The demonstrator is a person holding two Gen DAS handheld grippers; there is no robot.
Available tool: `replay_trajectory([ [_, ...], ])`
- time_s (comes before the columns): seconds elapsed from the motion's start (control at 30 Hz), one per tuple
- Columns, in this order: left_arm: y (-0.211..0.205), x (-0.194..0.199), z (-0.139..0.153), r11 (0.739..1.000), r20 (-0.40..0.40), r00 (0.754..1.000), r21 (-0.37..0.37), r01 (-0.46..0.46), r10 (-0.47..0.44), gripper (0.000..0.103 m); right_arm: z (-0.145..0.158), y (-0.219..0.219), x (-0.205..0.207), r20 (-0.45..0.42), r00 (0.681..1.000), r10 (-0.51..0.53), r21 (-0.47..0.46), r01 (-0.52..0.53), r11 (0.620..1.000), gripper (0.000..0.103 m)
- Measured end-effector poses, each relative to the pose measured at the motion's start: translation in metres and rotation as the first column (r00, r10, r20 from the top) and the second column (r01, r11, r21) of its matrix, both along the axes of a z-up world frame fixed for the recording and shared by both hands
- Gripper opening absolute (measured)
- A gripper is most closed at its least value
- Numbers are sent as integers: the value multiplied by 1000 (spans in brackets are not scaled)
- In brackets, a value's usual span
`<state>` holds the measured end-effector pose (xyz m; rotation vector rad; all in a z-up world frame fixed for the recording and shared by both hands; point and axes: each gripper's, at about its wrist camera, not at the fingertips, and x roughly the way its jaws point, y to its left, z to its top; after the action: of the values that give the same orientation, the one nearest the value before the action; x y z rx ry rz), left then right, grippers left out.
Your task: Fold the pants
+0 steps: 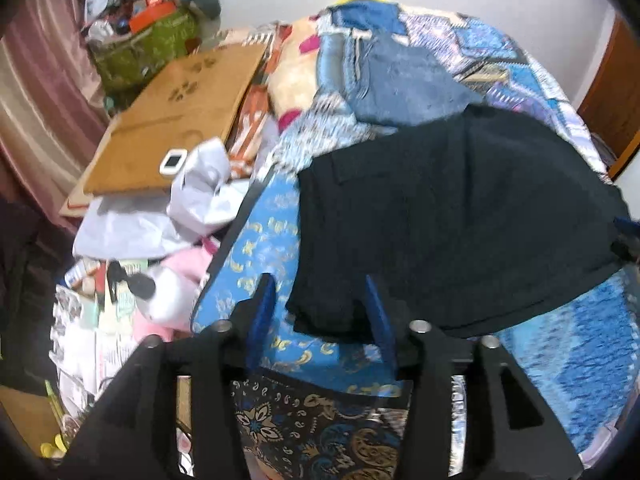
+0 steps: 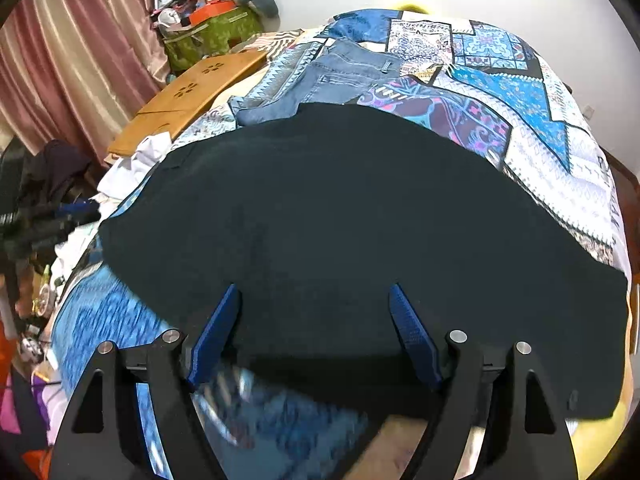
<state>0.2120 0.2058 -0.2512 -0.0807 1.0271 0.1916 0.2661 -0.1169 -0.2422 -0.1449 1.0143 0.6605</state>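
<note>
Right now I see the black pants (image 2: 340, 240) lying folded and flat on the bed (image 2: 540, 120), spread across the patchwork bedspread near its front edge. My left hand-held gripper (image 1: 320, 308) hangs over the pants' left corner with its blue fingers (image 1: 262, 308) apart; the right finger stands in front of the cloth's edge and the left one is over the bare blue bedspread, and neither pad presses on the fabric. My right hand-held gripper (image 2: 316, 332) sits above the near hem of the pants with its jaws wide apart, dark cloth showing between the blue fingers (image 2: 412, 332) but nothing clamped. A pair of blue jeans (image 2: 332, 76) lies further back on the bed, just beyond the far edge of the pants. At the bed's left edge a wooden board (image 1: 180, 120) lies flat with a small white device (image 1: 173, 162) on it, and a green bag (image 1: 148, 48) stands behind it near the pink curtain (image 2: 80, 60).
</note>
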Motion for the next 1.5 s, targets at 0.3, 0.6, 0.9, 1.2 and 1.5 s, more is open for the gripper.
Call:
replay_trajectory([
  [0.3,-56,35,60,992,156,980,27,122,-125,97,31,-85,-15,64,963,-261,89,255,963,84],
  [0.6,-126,92,37,964,77,962,-24,264,-261,97,12,-192,-19,15,829,-559,111,554,825,86],
  [0.9,-178,117,-5,925,-59,923,-17,380,-380,100,-39,-238,-17,-203,721,-662,194,693,695,86],
  [1.2,-206,137,-10,902,-68,900,0,432,-431,103,-65,-264,5,-351,637,-687,300,771,561,88],
  [1.5,-209,146,-13,912,-43,911,-2,411,-410,103,-58,-273,10,-317,622,-716,335,780,529,79],
])
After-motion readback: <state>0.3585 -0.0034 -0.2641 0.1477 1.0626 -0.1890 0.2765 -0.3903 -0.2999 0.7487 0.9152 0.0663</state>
